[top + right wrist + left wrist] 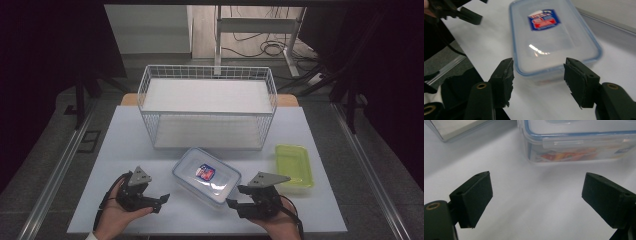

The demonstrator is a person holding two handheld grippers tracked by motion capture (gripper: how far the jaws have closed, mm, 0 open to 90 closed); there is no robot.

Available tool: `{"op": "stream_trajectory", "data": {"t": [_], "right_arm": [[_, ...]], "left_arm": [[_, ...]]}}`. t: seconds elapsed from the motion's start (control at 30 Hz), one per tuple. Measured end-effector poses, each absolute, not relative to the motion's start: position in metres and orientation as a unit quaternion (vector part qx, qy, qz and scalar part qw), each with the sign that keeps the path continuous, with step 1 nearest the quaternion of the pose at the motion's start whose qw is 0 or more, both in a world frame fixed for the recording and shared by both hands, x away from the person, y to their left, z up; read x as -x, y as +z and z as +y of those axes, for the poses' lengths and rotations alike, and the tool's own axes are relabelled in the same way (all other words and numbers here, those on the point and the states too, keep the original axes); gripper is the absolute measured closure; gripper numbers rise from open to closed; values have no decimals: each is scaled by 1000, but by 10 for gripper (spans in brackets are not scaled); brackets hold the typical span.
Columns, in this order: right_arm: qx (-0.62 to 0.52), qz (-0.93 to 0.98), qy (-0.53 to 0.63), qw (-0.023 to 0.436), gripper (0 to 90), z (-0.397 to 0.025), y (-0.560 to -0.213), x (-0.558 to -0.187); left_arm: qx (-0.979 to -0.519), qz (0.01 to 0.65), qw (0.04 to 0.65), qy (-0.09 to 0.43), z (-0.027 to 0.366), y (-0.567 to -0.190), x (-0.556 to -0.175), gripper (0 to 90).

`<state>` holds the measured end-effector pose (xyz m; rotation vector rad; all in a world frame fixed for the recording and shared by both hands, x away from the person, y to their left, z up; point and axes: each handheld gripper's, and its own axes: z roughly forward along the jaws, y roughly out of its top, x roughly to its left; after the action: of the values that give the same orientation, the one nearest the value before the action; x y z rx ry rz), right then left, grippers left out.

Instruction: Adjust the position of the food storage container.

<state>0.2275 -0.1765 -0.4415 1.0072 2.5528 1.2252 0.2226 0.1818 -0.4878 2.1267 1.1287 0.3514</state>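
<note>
Both grippers, left (159, 201) and right (239, 199), flank the lidded container (206, 175), fingers wide open, empty

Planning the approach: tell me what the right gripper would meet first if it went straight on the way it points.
Most likely the clear lidded container: the right gripper is open, its jaws framing the container's near end, with bare table between, though depth is unclear.
</note>
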Motion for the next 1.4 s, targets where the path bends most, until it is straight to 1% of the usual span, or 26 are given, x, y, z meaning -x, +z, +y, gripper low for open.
{"op": "stream_trajectory", "data": {"t": [0.1,0.2,0.37,0.53,0.63,0.8,0.87,1.1,1.17,1.4], "right_arm": [[-322,852,409,55,462,-164,-440,-229],[-303,862,403,47,482,-148,-440,-230],[-276,879,389,24,554,-120,-447,-225],[-263,896,358,16,668,-102,-458,-225],[-256,907,334,11,760,-95,-467,-226],[-249,918,309,16,877,-90,-475,-227],[-250,920,301,19,889,-89,-477,-226],[-251,926,279,49,892,-90,-484,-227],[-254,925,280,45,893,-92,-483,-229],[-260,925,273,55,893,-101,-483,-229]], "left_arm": [[-820,436,345,134,181,-489,-222,95],[-820,435,345,139,181,-489,-222,96],[-820,437,343,140,182,-490,-221,95],[-823,435,340,137,181,-492,-221,95],[-823,436,339,136,181,-492,-222,95],[-823,437,336,135,182,-494,-223,95],[-824,437,336,135,182,-494,-223,95],[-823,437,336,136,183,-493,-223,96],[-822,438,337,136,183,-494,-223,95],[-821,439,338,137,185,-493,-223,96]]}}
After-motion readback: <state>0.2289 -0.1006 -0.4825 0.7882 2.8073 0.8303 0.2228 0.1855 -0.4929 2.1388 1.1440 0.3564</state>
